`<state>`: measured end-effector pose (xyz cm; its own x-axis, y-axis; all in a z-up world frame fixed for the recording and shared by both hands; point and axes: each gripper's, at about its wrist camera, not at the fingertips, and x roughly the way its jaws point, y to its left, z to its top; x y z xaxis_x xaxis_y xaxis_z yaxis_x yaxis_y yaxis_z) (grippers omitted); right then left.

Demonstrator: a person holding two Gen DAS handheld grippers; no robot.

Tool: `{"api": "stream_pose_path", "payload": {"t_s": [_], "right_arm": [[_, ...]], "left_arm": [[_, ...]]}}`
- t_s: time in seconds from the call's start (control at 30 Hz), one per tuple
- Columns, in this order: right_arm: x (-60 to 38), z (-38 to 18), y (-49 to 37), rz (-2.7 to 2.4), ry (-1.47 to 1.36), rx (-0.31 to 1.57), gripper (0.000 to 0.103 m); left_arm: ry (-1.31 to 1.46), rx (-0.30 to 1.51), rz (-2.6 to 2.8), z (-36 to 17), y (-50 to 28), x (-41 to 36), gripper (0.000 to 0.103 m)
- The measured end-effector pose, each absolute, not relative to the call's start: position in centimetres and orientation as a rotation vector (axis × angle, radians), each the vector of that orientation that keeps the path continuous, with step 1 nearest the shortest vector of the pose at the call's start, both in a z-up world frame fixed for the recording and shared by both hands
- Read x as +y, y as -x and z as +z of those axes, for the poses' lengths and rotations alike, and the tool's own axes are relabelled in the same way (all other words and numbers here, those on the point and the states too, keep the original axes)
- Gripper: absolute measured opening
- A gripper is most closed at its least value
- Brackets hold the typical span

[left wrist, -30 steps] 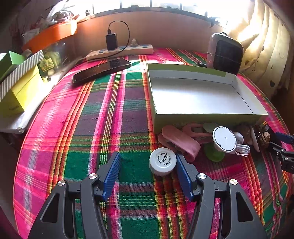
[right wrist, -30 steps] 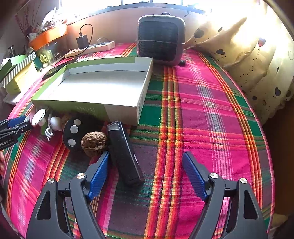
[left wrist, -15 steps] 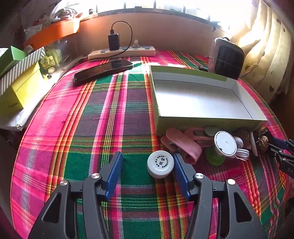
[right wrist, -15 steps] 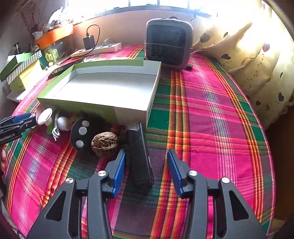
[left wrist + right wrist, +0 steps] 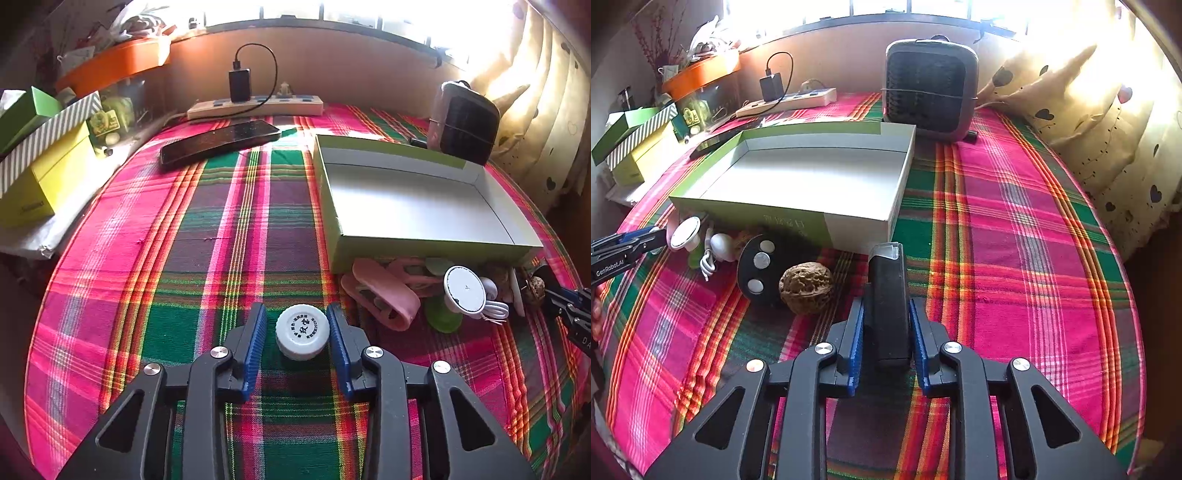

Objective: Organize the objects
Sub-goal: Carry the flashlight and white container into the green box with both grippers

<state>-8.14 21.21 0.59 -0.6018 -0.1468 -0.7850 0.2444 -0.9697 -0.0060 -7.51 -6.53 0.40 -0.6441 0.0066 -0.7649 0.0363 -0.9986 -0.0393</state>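
Both grippers angled down: left gripper closing, right gripper clamped.

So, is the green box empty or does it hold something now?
Empty: the green box shows only its bare grey floor in both views.

Two close wrist views, shared green box

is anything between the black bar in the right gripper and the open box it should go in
Nothing visible blocks it. The right gripper is shut on the black bar, whose far end lies just before the near wall of the box. Only that wall must be cleared; the walnut sits to the left.
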Motion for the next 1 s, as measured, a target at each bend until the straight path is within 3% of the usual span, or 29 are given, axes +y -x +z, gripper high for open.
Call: {"api": "stream_pose_path", "payload": {"t_s": [0.13, 1.0], "right_arm": [[21.2, 0.6, 8.1, -2.626, -1.272, 0.163, 0.024], [21.5, 1.8, 7.3, -2.645, -1.249, 0.128, 0.024]], "left_arm": [[-1.312, 0.075, -2.826, 0.4, 7.5, -6.6, 0.026], [-1.294, 0.099, -2.868, 2.2, 6.9, -6.5, 0.025]]}}
